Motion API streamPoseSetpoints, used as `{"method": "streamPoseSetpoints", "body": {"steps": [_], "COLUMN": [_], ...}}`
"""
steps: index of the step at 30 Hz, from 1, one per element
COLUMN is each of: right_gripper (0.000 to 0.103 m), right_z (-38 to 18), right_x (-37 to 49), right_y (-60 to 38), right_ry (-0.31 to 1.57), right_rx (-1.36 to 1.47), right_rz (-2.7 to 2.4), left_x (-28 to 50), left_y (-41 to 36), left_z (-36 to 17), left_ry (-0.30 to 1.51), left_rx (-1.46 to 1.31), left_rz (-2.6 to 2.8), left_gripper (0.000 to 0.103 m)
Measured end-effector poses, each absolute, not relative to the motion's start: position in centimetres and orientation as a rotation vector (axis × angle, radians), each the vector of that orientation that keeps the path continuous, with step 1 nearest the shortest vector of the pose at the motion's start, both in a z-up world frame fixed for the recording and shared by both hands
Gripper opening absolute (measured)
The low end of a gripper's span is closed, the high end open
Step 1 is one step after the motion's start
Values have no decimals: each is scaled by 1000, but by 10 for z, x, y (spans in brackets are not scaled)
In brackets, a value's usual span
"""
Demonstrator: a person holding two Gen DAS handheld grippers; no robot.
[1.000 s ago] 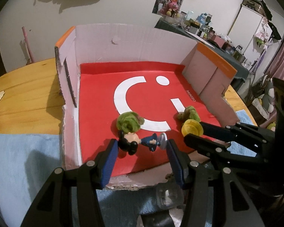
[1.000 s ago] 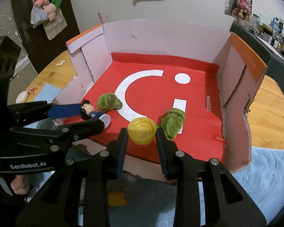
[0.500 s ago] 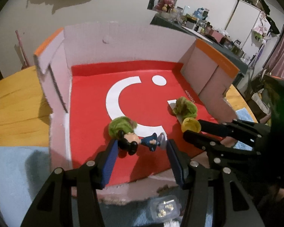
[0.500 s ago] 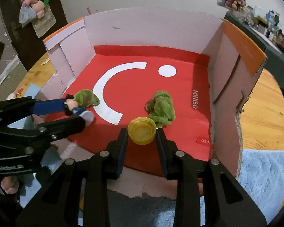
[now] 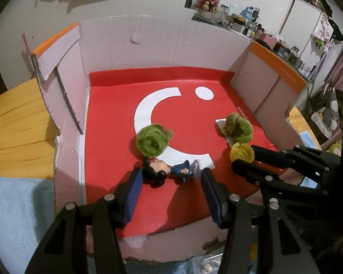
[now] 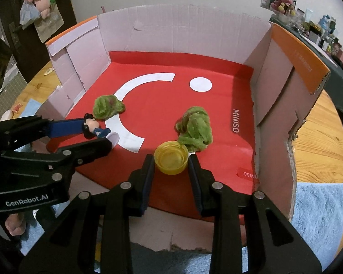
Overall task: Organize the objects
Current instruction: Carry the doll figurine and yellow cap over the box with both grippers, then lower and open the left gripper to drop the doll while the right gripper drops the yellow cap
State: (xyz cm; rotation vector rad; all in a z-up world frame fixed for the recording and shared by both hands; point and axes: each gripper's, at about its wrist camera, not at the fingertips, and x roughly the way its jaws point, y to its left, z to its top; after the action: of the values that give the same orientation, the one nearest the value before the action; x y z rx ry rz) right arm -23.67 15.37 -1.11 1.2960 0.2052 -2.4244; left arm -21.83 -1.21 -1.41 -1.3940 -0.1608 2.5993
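While both grippers are hanging over the near edge of the box [image 5: 162, 45], each is already gripping its load, so the relation that matters is load versus red floor [image 5: 189, 114] below. The left gripper [image 5: 170, 178] is clamping the figurine [image 5: 169, 171] end to end: head against the left pad, base against the right, long axis running across the jaws and roughly level. The right gripper [image 6: 170, 159] is pinching the yellow cap [image 6: 170, 157] by its rim, open side facing up. Both loads are sitting over the front strip of the floor, so a release looks like it needs a short drop or a small push forward, not a reach. The left one is nearer the left green tuft [image 5: 152, 140], which is lying just behind the figurine's head; the right one is nearly touching the right green tuft [image 6: 194, 130], so I'd watch the cap landing on it. The right wrist view is showing the cap's hollow and the figurine from the side, clear of the floor or not I can't tell. The left wrist view is showing the figurine's full span between the pads, and the cap only edge-on. Neither view is showing the contact height.
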Motion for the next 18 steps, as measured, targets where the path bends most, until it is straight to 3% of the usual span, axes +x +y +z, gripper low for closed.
{"method": "streamPoseSetpoints", "body": {"steps": [18], "right_gripper": [29], "right_z": [-9], "right_x": [-237], "right_y": [157], "right_ry": [180], "right_rx": [1268], "right_rz": [-2436], "left_x": [-215], "left_y": [-13], "left_z": [-10], "left_ry": [-184], "left_rx": [-1394], "left_rz": [2586], "left_gripper": [55]}}
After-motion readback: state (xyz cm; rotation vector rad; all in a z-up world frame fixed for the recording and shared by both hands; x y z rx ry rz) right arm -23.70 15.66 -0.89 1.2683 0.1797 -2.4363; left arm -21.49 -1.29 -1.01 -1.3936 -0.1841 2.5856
